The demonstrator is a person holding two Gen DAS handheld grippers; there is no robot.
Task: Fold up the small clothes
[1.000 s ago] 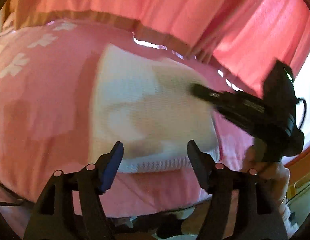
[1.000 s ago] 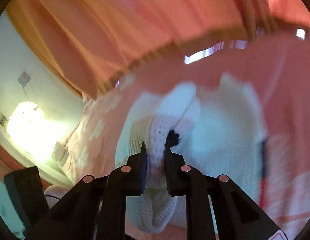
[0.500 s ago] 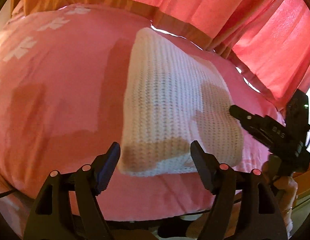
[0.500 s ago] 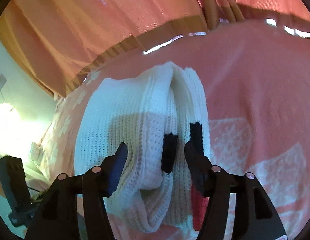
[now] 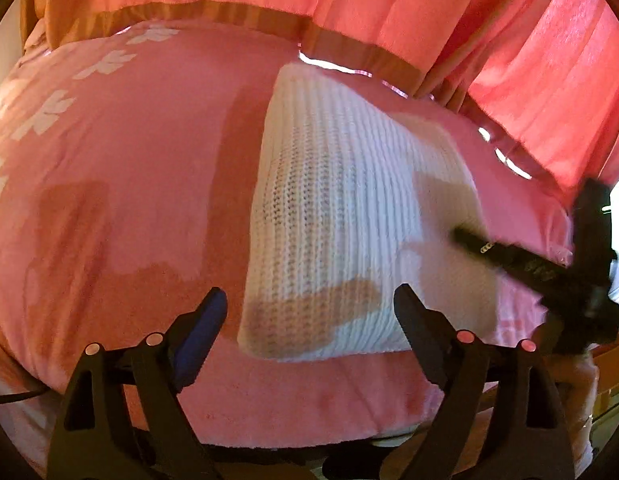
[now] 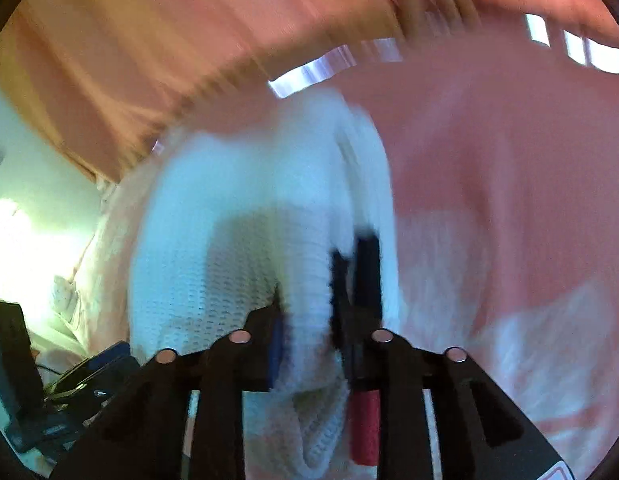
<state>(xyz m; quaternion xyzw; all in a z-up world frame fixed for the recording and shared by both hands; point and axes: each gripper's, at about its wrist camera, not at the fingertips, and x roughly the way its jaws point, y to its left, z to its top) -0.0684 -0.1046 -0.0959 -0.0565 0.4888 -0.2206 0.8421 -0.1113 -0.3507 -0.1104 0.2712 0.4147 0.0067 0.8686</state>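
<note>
Left tongs (image 5: pixel 309 312) hover low over the near edge of a pink bed (image 5: pixel 121 168), their jaws wide and opening further, with nothing gripped. The near end of a folded white knit garment (image 5: pixel 333 220) lies on the bed just beyond and between the two fingers, which do not touch it. The garment runs away from the near edge toward the far side, where pink curtains (image 5: pixel 389 4) hang behind the bed. White flower prints (image 5: pixel 45 112) mark the bed cover at the far left.

The right tongs (image 6: pixel 305 316) are closing on the garment's (image 6: pixel 237 208) right-hand folded edge: in the right wrist view a thick roll of white knit sits between the two fingers, which press against it on both sides. That view is blurred. A black stripe (image 6: pixel 367 272) and a red patch (image 6: pixel 365 428) on the knit show just right of the gripped fold. From the left wrist view, the right tongs (image 5: pixel 461 234) reach in from the right side, their tips at the garment's right edge, and a bit of the person's hand (image 5: pixel 575 372) shows below them.
</note>
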